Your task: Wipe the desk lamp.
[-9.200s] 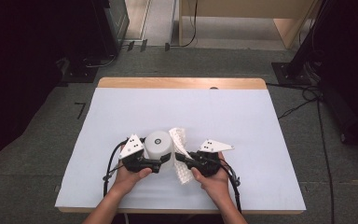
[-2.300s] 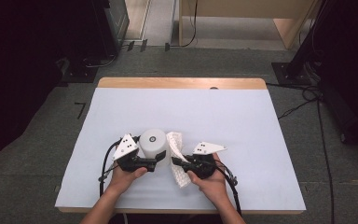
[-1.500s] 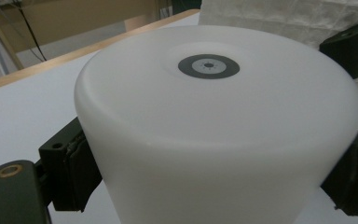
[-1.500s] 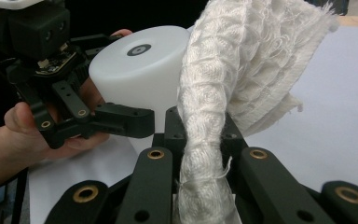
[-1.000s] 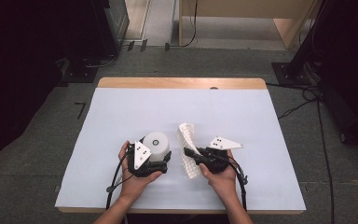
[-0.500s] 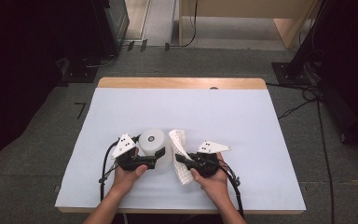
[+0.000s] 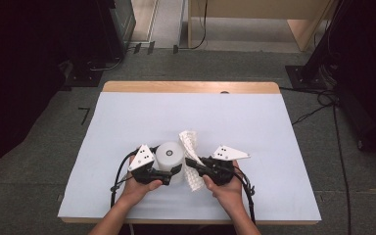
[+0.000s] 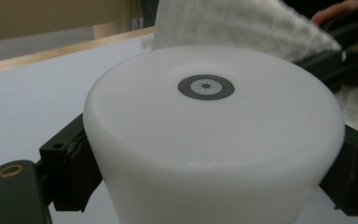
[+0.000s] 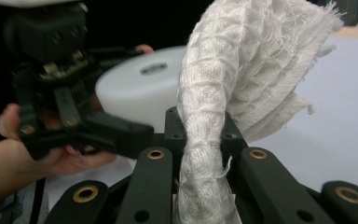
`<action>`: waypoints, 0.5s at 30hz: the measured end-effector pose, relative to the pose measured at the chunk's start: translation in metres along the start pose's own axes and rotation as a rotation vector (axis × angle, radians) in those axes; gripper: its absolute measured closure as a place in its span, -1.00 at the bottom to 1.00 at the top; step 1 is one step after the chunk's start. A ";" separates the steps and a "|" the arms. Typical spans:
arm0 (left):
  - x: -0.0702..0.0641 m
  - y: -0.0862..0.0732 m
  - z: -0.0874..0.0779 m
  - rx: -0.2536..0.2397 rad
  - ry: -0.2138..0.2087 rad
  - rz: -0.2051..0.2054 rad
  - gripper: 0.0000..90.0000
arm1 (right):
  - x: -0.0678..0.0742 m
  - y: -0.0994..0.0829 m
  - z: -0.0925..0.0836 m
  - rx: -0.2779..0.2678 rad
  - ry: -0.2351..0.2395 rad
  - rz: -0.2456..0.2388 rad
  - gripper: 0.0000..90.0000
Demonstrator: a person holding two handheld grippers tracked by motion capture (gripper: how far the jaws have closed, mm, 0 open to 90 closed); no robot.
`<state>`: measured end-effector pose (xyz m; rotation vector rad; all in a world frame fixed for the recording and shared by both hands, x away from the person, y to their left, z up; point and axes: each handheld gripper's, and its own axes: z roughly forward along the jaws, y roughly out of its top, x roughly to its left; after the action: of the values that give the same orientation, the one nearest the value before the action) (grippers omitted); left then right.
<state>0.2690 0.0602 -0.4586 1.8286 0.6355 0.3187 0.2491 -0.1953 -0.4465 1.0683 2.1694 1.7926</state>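
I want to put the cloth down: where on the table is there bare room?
The table is bare across its far half and down both sides. It is crowded near the front middle, where the left gripper clamps the white container beside the cloth.

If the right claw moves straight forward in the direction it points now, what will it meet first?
The right claw, shut on the white cloth, points toward the white container held by the left claw. It would probably meet that container first, though depth is hard to judge.
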 end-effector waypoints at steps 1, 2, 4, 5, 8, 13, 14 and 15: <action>0.000 0.000 0.000 0.002 -0.001 0.005 -0.80 | 0.000 0.002 -0.002 -0.011 0.005 -0.005 0.77; -0.001 0.000 0.000 0.000 0.000 0.011 -0.80 | 0.001 0.003 -0.003 -0.011 0.006 -0.008 0.77; -0.001 0.001 -0.002 -0.009 0.004 0.013 -0.80 | -0.001 0.002 -0.002 -0.004 0.012 -0.004 0.77; 0.000 0.002 -0.003 -0.017 0.004 0.008 -0.80 | -0.002 0.000 0.000 0.007 0.014 0.007 0.77; 0.006 0.007 -0.011 -0.048 0.024 -0.011 -0.80 | -0.004 -0.010 0.010 0.061 0.014 0.024 0.77; 0.013 0.009 -0.018 -0.074 0.038 -0.024 -0.80 | -0.002 -0.016 0.021 0.107 0.021 0.018 0.77; 0.013 0.008 -0.017 -0.070 0.039 -0.021 -0.80 | -0.002 -0.016 0.021 0.108 0.020 0.018 0.77; 0.012 0.007 -0.016 -0.062 0.039 -0.015 -0.80 | -0.002 -0.016 0.020 0.107 0.017 0.018 0.77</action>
<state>0.2731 0.0779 -0.4476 1.7611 0.6589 0.3608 0.2543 -0.1806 -0.4670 1.1012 2.2967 1.7160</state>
